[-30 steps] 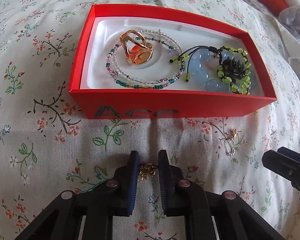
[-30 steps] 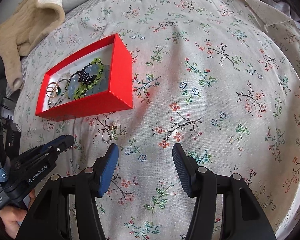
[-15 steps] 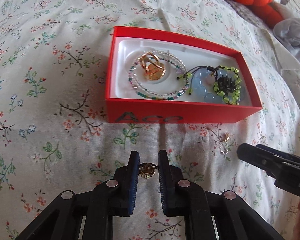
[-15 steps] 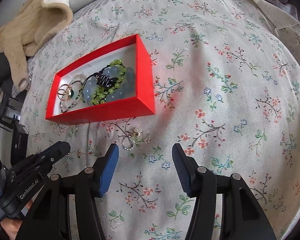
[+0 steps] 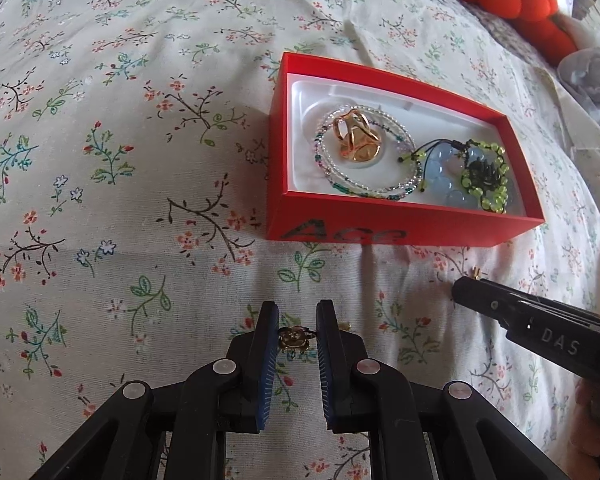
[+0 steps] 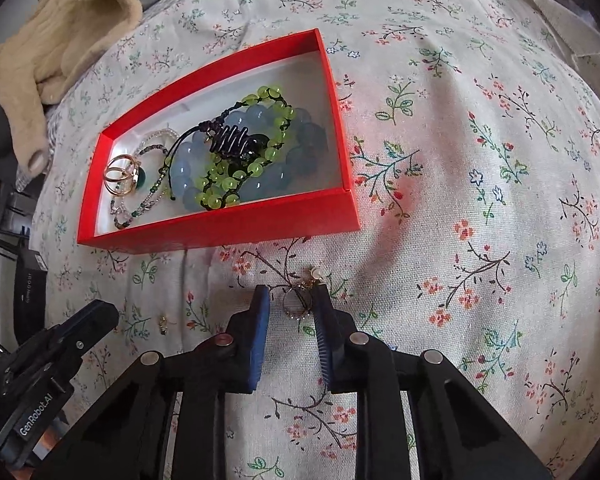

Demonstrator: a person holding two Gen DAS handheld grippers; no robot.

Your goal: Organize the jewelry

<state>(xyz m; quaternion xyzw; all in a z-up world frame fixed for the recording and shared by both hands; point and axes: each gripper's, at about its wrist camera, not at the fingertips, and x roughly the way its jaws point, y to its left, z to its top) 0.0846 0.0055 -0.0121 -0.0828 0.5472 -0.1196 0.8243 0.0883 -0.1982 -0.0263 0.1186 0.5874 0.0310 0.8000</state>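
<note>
Left gripper (image 5: 297, 330), jaws clamped on a small gold ring (image 5: 294, 337), held above the bed short of the red box (image 5: 384, 228). Right gripper (image 6: 289, 308), jaws apart, straddles a thin earring (image 6: 299, 300) lying flat on the bedspread (image 6: 480, 160). Both pieces look light, slippery, easily bent; take the earring across its hoop, whose contact with the pads is hard to make out.

Both grippers are black plastic with blue ribbed pads (image 5: 269, 354) and round silver screws (image 6: 357, 338). White letters say "GenRobot.AI".
</note>
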